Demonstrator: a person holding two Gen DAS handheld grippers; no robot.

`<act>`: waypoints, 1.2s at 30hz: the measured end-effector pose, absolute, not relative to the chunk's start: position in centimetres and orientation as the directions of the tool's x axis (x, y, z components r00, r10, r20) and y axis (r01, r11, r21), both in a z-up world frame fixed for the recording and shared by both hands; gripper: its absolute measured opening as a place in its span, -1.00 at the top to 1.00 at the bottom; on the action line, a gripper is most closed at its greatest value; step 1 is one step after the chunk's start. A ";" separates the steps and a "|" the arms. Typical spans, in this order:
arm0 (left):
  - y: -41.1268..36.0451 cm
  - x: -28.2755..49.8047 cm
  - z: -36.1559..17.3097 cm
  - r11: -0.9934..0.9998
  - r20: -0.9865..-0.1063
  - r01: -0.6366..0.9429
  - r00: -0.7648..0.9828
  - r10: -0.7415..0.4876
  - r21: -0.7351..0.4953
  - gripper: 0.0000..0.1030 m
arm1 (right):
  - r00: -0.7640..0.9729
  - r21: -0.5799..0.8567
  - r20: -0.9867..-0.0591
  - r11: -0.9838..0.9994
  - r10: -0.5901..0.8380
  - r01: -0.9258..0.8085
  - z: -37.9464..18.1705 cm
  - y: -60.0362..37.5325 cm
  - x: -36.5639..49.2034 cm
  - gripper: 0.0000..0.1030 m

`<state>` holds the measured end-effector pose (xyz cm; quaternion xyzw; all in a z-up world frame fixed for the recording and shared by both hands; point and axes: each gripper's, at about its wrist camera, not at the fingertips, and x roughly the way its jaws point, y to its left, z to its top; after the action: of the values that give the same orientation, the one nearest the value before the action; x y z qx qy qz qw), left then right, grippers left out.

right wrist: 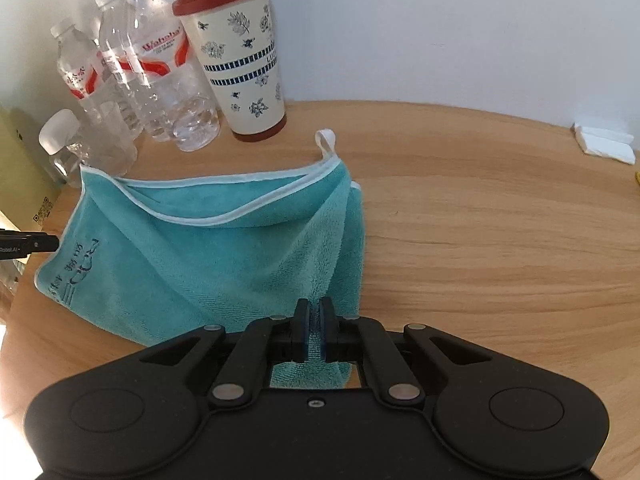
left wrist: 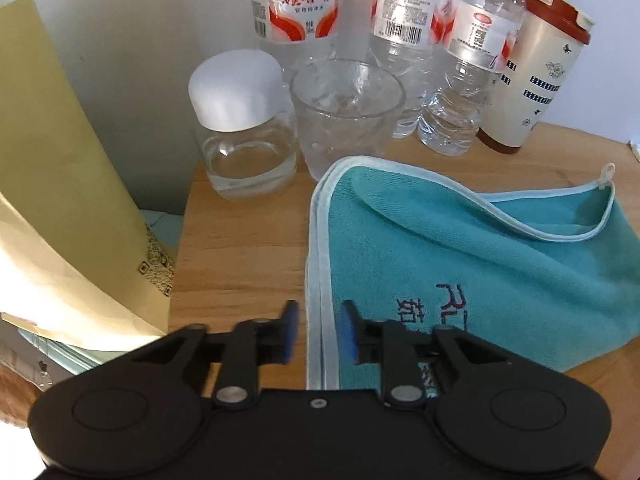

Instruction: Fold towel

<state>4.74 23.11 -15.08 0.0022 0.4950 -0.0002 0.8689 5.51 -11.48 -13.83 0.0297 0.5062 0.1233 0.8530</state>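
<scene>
1. The towel (right wrist: 208,248) lies on the bench (right wrist: 500,240), near the wall. It looks folded over once, with the top layer sagging open at the far edge.
2. The right hand-held gripper (right wrist: 315,330) is pinched tight on the near right part of the towel. The cloth bunches up between its two pads, so it has a firm hold for lifting or pulling.
3. The left hand-held gripper (left wrist: 318,330) is open. Its fingers (left wrist: 290,330) sit on each side of the towel's white left edge, probably ready to pinch it.
4. With both sides held, the towel could be pulled flat and folded again. That is my guess.
5. Just behind the towel stand bottles (left wrist: 472,80), a glass (left wrist: 346,116), a jar (left wrist: 244,128) and a cup (right wrist: 236,64). A big swing could knock them over.
6. A yellow bag (left wrist: 52,200) stands to the left.
</scene>
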 end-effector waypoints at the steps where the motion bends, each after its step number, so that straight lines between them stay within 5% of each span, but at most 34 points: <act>1: 23.0 4.9 -15.2 1.000 -0.862 0.007 0.507 0.000 0.003 0.51 | 0.456 0.175 -0.857 0.968 0.240 -0.181 -13.9 -11.4 5.6 0.84; 10: 22.6 5.6 -16.1 1.000 -0.869 0.020 0.494 0.005 0.017 0.90 | 0.423 0.186 -0.872 0.966 0.245 -0.178 -14.9 -11.3 6.6 0.81; 27: 22.6 2.2 -12.6 0.995 -0.806 0.094 0.592 -0.021 0.044 0.92 | 0.497 0.184 -0.822 0.956 0.277 -0.229 -12.0 -11.9 3.1 0.91; 36: 22.5 -1.1 -14.8 0.992 -0.849 0.122 0.528 -0.030 0.041 0.92 | 0.454 0.138 -0.864 0.969 0.218 -0.203 -14.2 -12.4 0.7 0.91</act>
<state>-1.05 22.45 -14.81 0.0476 0.4839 -0.0438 0.8728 0.68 -12.38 -14.24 0.0072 0.5075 0.1235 0.8527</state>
